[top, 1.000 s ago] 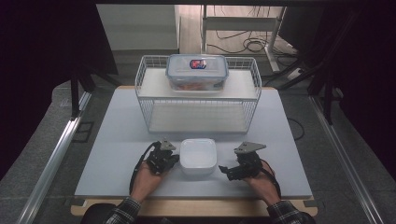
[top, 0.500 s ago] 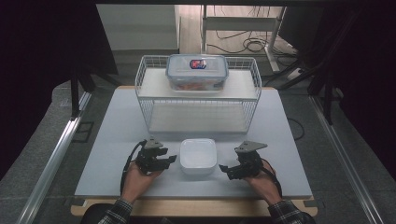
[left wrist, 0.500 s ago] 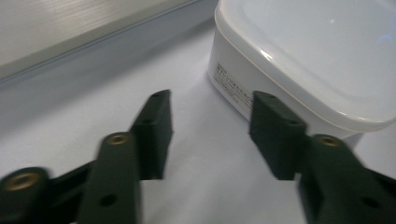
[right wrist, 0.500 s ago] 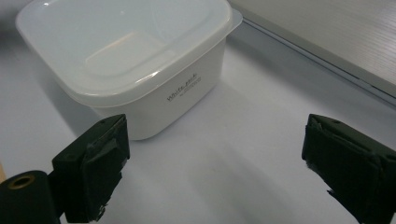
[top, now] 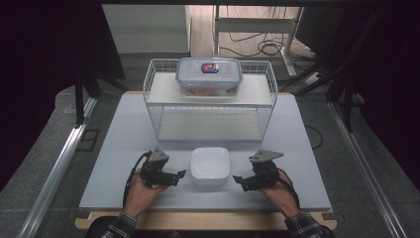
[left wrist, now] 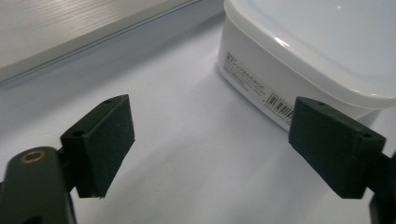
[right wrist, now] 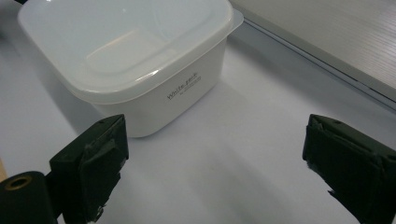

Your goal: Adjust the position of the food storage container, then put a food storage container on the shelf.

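left gripper (top: 174, 176), jaws just opened wide and empty, flanks lidded white square plastic container (top: 210, 165); right gripper (top: 239, 181) gapes opposite, seemingly framing two-sided lift.

White table (top: 124, 144) with white lidded container (top: 210, 166), wire rack (top: 210, 116)

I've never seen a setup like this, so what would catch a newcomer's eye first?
Probably the small white square plastic lidded container at the front of the pale table, flanked by two hand-held black tongs, left and right, both open and apart from it. Behind stands a white wire rack carrying a clear plastic lidded food box on its top shelf.
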{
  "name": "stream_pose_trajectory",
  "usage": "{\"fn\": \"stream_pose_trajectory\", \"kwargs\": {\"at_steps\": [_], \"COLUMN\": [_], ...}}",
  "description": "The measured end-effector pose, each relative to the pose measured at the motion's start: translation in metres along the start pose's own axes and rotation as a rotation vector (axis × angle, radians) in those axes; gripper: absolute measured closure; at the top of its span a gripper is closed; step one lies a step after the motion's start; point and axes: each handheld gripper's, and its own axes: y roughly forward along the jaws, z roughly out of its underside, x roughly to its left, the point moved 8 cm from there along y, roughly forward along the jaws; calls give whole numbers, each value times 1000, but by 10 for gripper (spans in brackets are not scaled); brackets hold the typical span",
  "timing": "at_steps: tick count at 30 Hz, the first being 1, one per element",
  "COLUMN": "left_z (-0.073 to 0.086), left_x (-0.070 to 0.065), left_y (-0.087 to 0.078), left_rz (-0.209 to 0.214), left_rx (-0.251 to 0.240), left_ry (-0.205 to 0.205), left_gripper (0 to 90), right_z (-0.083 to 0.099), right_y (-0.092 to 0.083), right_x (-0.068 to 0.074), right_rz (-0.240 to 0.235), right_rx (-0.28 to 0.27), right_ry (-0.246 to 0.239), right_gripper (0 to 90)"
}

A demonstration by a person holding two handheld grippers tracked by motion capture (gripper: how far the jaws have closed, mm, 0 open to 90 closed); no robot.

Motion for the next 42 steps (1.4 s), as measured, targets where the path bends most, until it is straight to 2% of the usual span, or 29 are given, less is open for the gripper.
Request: {"fn": "stream_pose_trajectory", "kwargs": {"at_steps": [6,13,16,17,20,22,26,28,37,39,42], "left_z": [0,-4,-11,-12,-17,-18,-22,-26,-43,-45,-44], "left_x": [1,1,-1,-3,-7,-11,-18,-21,-32,-33,-34], "left_y": [0,-5,-10,-11,-12,-11,-10,-10,6,12,21], "left_rz": [-7,-7,2,8,24,41,49,68,113,119,141], "left_rx": [4,-8,-32,-36,-33,-23,-5,-6,-2,13,37], "left_ry": [-2,-13,-20,-26,-23,-33,-14,-9,14,21,9], "left_gripper": [77,63,57,47,44,45,51,53,110,113,100], "right_z": [0,-4,-7,-9,-12,-15,-23,-26,-35,-37,-41], "right_y": [-1,-2,-3,-3,-3,-3,-4,-3,15,20,26], "right_x": [-1,0,1,3,4,5,10,12,19,19,17], "right_rz": [2,2,3,-7,-2,-2,-36,-42,-100,-106,-113], "right_rx": [1,-8,-10,-5,-11,-15,-14,0,56,55,62], "right_ry": [-9,7,11,23,34,64,75,84,101,103,106], "right_gripper": [69,67,53,24,1,0,0,5,104,111,120]}}
